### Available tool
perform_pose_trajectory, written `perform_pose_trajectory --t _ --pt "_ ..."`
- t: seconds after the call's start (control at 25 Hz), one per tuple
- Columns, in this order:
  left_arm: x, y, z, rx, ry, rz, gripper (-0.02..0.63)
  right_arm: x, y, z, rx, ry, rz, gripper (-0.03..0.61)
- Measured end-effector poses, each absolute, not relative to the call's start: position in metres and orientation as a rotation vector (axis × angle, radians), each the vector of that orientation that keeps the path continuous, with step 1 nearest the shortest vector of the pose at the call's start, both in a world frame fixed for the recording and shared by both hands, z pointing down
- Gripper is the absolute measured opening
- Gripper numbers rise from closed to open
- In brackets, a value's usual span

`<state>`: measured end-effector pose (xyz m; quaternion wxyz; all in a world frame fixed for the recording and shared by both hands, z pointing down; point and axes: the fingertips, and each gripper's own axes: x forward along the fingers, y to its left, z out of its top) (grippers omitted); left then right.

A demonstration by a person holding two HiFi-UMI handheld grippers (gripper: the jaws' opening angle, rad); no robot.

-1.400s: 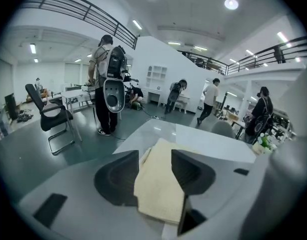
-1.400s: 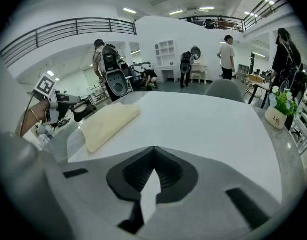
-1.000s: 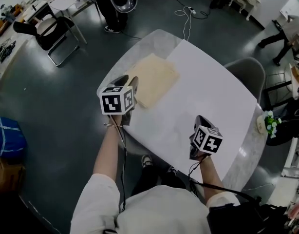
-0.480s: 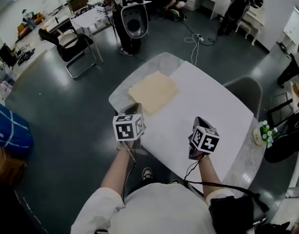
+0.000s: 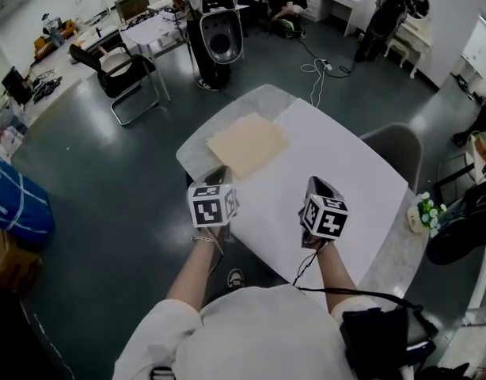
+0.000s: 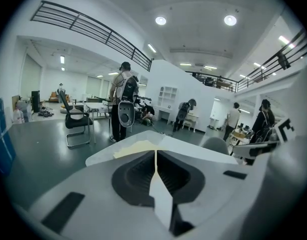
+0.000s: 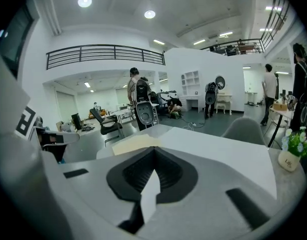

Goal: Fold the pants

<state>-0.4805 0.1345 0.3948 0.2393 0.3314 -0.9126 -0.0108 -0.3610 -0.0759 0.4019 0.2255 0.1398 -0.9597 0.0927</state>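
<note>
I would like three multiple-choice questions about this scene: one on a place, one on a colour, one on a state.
1. Where on the table do the folded pants lie?
A. far left part
B. near right part
C. middle
2. What colour are the pants?
A. blue
B. beige
C. black
3. How do the jaws of the left gripper stand?
A. wide apart
B. closed on the pants
C. together, nothing between

Answers: 1 A, the head view shows them there. 2 B, the cloth is pale beige. 3 C, the left gripper view shows the jaws meeting with nothing between them.
</note>
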Motion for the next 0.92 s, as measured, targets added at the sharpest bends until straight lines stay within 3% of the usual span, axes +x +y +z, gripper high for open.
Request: perform_pose_trajectory --t 0.92 --pt "-0.476 0.118 0.404 0.922 -2.485 -0.004 0.018 -0.350 -0.092 0.399 0.412 -2.651 0.238 -0.009"
